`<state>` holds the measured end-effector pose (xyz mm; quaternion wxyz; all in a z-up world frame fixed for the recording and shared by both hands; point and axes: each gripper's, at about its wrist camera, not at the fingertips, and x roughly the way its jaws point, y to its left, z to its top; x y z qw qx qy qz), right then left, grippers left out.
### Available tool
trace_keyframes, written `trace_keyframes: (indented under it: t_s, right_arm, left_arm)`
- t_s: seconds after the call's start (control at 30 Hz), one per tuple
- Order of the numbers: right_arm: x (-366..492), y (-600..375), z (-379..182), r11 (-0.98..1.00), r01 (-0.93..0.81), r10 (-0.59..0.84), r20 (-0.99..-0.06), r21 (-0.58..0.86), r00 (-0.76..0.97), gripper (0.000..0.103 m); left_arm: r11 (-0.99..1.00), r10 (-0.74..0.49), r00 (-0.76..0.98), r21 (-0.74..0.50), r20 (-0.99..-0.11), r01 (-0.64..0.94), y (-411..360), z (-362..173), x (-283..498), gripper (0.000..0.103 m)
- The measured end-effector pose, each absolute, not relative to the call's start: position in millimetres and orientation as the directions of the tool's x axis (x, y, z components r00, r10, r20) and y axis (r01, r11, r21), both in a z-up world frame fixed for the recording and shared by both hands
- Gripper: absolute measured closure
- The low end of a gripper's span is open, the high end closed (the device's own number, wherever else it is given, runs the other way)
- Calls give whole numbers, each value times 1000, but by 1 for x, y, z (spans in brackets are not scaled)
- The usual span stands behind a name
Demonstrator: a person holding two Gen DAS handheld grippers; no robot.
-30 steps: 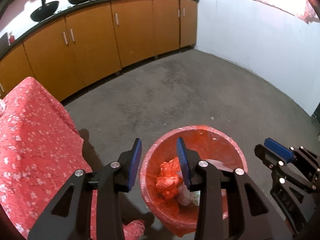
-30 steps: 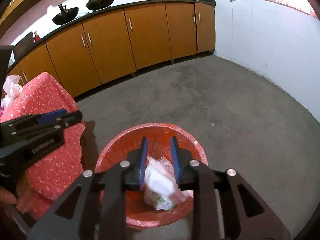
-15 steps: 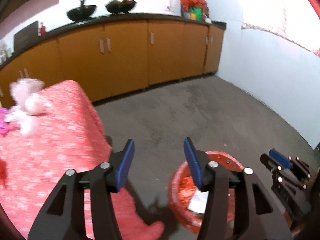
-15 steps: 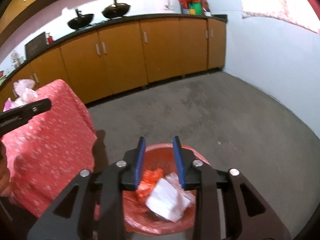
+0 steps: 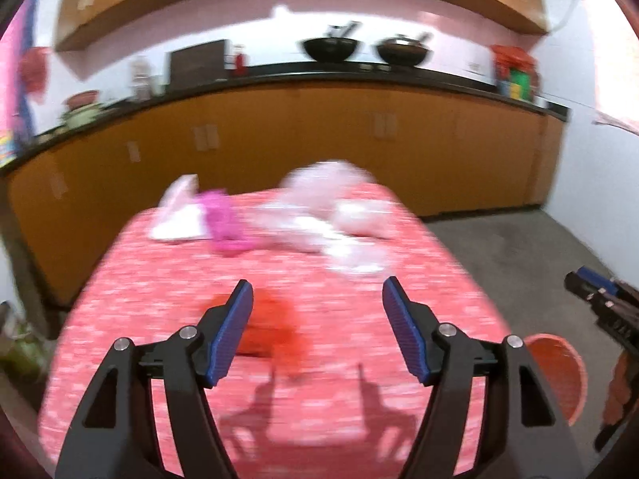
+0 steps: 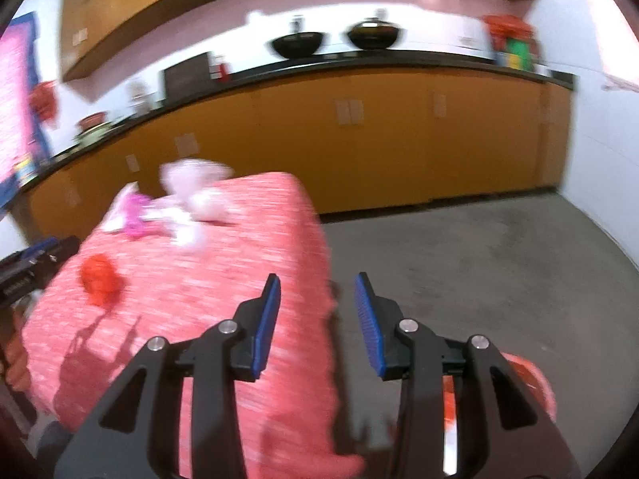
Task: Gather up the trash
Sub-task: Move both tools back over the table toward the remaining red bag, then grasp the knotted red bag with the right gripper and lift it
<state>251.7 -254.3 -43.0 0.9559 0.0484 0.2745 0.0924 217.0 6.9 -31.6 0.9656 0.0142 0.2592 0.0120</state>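
Observation:
My left gripper point(image 5: 317, 329) is open and empty above the table with the red flowered cloth point(image 5: 167, 279). A crumpled red scrap point(image 5: 271, 329) lies on the cloth just beyond its left finger. Farther back lie a pink wrapper point(image 5: 225, 221), a white paper point(image 5: 177, 215) and pale crumpled plastic point(image 5: 339, 211). My right gripper point(image 6: 317, 311) is open and empty over the table's right edge. The red-lined trash bin point(image 5: 557, 371) stands on the floor to the right; it also shows in the right wrist view point(image 6: 531, 379). The frames are blurred.
Orange cabinets point(image 5: 359, 147) with a black counter run along the back wall, with two woks point(image 5: 329, 48) on top. A white wall point(image 6: 607, 159) is on the right. Grey concrete floor point(image 6: 479, 263) lies between table and cabinets.
Both grippers have swung up and left from over the bin to the table. The right gripper has let the white wrapper fall into the bin and both have opened wider.

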Motion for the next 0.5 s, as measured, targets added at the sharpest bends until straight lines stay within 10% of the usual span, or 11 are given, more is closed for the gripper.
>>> trace_keyframes:
  t_s: [0.5]
  right_arm:
    - [303,-27,-56,833,-522,505,-641,185,578,51]
  left_arm:
    - [953,257,807,0,-532,-304,172,-61,217,33]
